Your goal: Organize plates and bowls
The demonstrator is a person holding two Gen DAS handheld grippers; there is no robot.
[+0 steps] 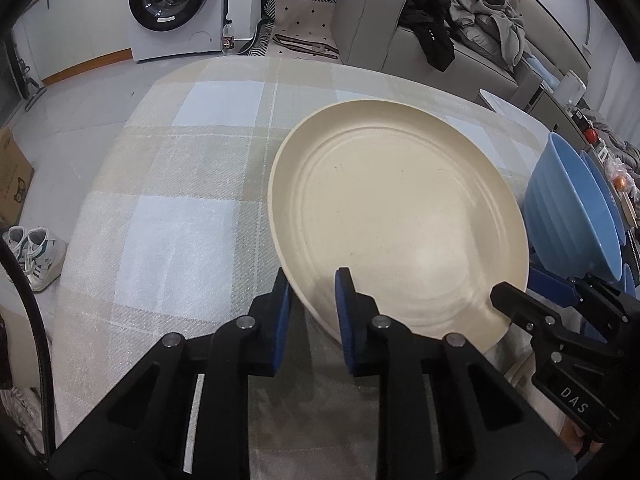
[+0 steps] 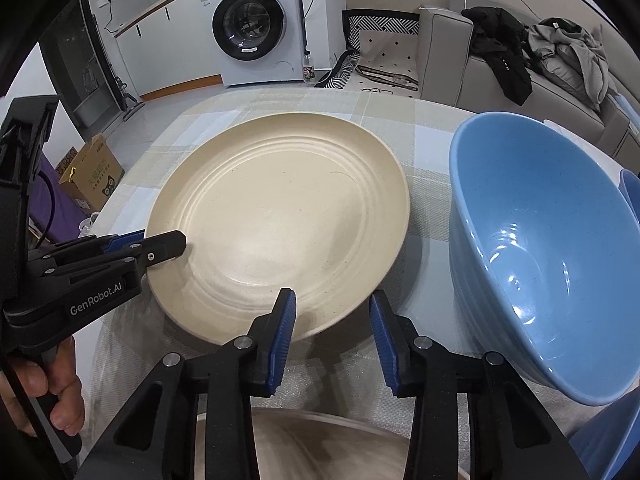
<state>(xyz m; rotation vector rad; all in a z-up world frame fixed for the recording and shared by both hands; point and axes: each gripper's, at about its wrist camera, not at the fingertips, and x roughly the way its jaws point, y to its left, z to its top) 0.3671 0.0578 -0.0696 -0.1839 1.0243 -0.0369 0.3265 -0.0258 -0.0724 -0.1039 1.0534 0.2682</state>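
One cream plate (image 2: 280,208) sits at the middle of the table (image 1: 180,200), over its checked cloth. Whether its near edge rests on the cloth cannot be told.

There are two tools, and both are at this plate. The left tool (image 1: 312,280) is clamped on the rim at about 9 o'clock of the plate in the right wrist view, with one finger above the rim and one below. One hand (image 2: 44,392) is wrapped round its handle at 8 o'clock of that view. The right tool (image 2: 332,304) straddles the rim at about 5 o'clock. One blue pad is over the plate's inner slope and the other is outside the edge. The jaws stand apart with a clear gap, and no press on the rim can be made out.

To the plate's 3 o'clock, just beside it, stands one large blue bowl (image 2: 540,240), upright and empty. A second blue rim (image 2: 634,192) shows past it at the frame's edge, so at least two blue pieces are there. What the second one is cannot be told. A pale rounded dish edge (image 2: 304,440) shows blurred under the right tool at 6 o'clock.

Beyond the table there is one washing machine (image 2: 250,28) at 11 o'clock, one grey sofa (image 2: 452,52) with two heaps of clothing at 1 o'clock, one cardboard box (image 2: 92,172) at 9 o'clock, and one pair of sneakers (image 1: 34,252) on the floor.
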